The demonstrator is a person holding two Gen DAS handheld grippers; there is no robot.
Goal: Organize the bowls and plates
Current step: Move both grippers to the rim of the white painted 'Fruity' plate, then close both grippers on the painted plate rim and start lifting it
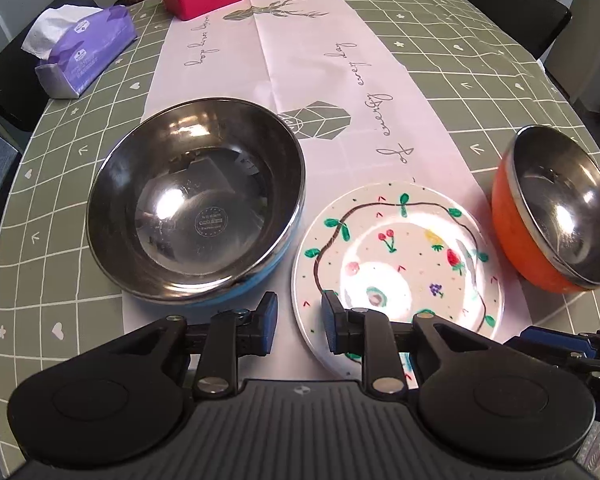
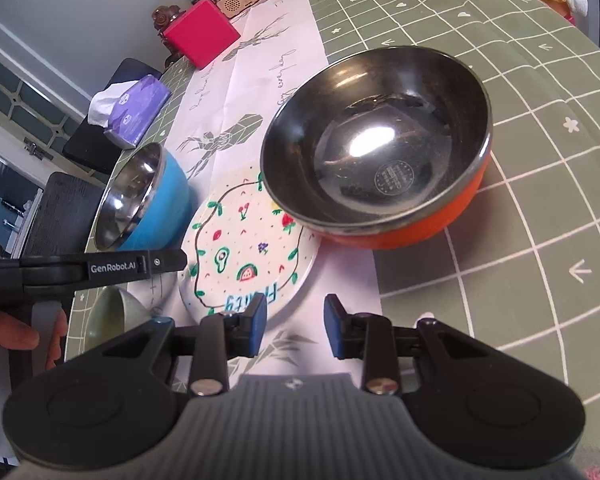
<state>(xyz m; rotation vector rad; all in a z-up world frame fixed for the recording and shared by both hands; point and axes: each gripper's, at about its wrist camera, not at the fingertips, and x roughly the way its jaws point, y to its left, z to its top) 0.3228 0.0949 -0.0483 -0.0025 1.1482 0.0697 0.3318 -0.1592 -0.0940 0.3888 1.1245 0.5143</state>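
Approaching: left gripper (image 1: pixel 299 322) and right gripper (image 2: pixel 295 326) both with jaws released, empty. Next, probably grasping blue bowl (image 1: pixel 196 204) and orange bowl (image 2: pixel 376 148) beside plate (image 1: pixel 398 268).

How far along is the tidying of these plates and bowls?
Nothing looks sorted yet. The blue-sided steel bowl, the white plate painted with fruit and the orange-sided steel bowl each sit separately on the green checked tablecloth, unstacked. In hand: nothing; the left gripper and right gripper hover open and empty. All the stacking remains.
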